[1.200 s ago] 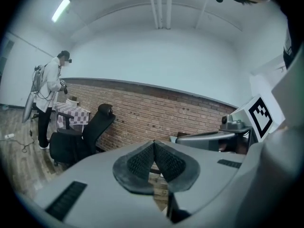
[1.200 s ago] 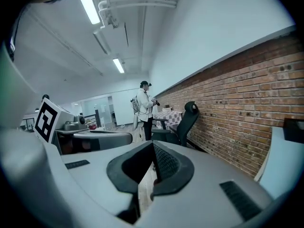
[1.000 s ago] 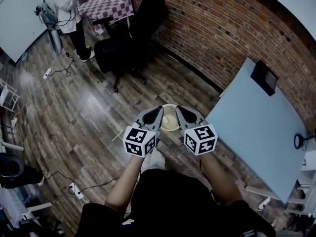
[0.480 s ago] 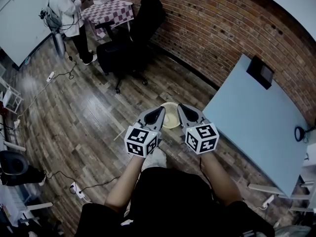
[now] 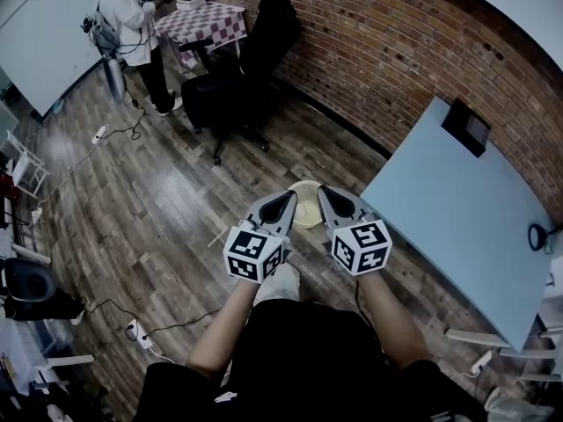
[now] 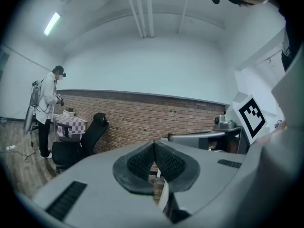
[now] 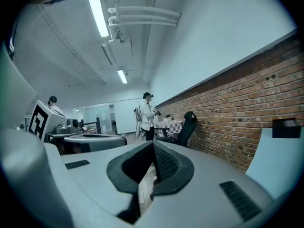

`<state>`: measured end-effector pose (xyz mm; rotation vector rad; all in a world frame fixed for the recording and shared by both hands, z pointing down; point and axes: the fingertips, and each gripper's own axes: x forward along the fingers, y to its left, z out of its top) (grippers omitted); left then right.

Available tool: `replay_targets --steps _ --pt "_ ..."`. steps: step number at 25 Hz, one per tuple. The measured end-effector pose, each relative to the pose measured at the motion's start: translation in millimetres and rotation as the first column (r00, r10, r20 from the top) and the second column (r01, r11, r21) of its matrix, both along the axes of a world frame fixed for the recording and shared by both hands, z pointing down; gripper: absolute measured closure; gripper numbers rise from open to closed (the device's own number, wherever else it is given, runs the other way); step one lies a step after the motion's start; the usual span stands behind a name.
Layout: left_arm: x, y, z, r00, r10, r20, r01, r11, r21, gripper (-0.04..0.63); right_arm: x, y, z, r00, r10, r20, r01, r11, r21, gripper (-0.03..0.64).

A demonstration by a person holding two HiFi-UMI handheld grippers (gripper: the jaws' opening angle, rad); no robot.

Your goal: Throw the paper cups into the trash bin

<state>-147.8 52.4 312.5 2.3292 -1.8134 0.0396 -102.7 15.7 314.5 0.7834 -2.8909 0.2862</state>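
Trash bin (image 5: 304, 207): pale, ribbed, set on the wood floor (image 5: 158, 200). It is framed between the noses of the two claws, close to the near corner of the blue table (image 5: 457, 209).

Versus 1 s back: bin and both claws are kept at almost the same spot in the head view. The rest of the room is shifted slightly right and down in frame, so the person, checked table and black chair all sit further in. No change in the jaws is seen.

Left to right:
- Person (image 5: 136, 16) is seen far upper left, standing just beside the checked table (image 5: 202, 20).
- Black chair (image 5: 242, 69) is placed next to it, near the brick wall (image 5: 396, 51).
- Left claw (image 5: 281, 200): jaws closed. In its own view (image 6: 153, 146) the ribbed pads are pressed together at the tips, with nothing gripped.
- Right claw (image 5: 327, 199): jaws likewise closed tip to tip (image 7: 153, 146), with nothing gripped.
- The claws are held side by side, near each other but apart.
- A dark box (image 5: 469, 128) is seen at the blue table's far edge.
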Motion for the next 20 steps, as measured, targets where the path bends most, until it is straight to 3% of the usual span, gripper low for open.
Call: replay_targets --steps 20 --pt "41.7 11.7 -18.0 0.999 0.014 0.029 -0.014 1.0 0.017 0.588 40.2 19.7 -16.1 0.999 0.014 0.033 -0.015 1.0 0.025 0.614"
